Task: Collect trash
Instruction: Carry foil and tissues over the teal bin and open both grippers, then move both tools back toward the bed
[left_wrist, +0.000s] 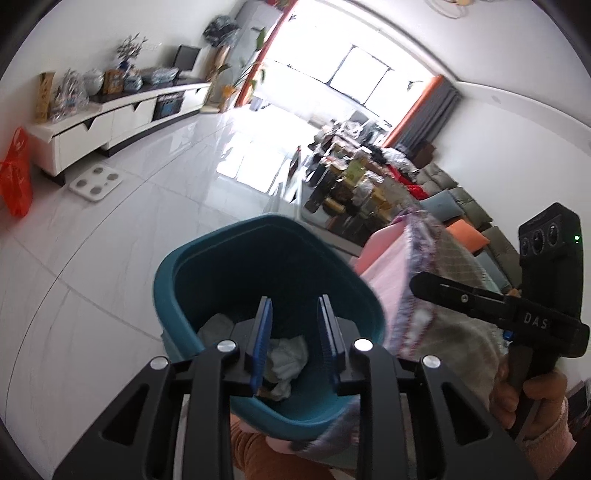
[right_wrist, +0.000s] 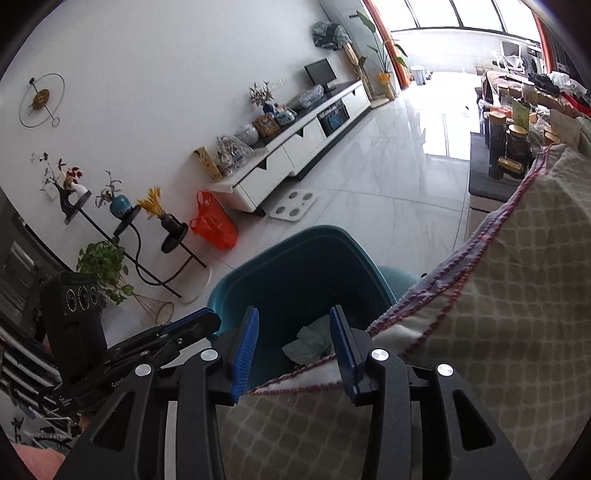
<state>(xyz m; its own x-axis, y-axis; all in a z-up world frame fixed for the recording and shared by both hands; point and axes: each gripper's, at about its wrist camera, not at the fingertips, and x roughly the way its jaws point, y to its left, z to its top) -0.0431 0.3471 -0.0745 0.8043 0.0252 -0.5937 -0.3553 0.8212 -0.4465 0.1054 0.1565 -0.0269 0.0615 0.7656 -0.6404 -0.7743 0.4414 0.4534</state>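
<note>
1. From my left wrist view, the letters "DAS" stood in pale print on the black body of the right gripper (left_wrist: 424, 282), near its handle; whether more letters followed, I could not tell.
2. From my right wrist view, the left gripper (right_wrist: 207, 321) bore small white print beginning "Gen" on its black body; the rest was too small and cut off to read.
3. I found no other legible text, number or sign in either view.
</note>
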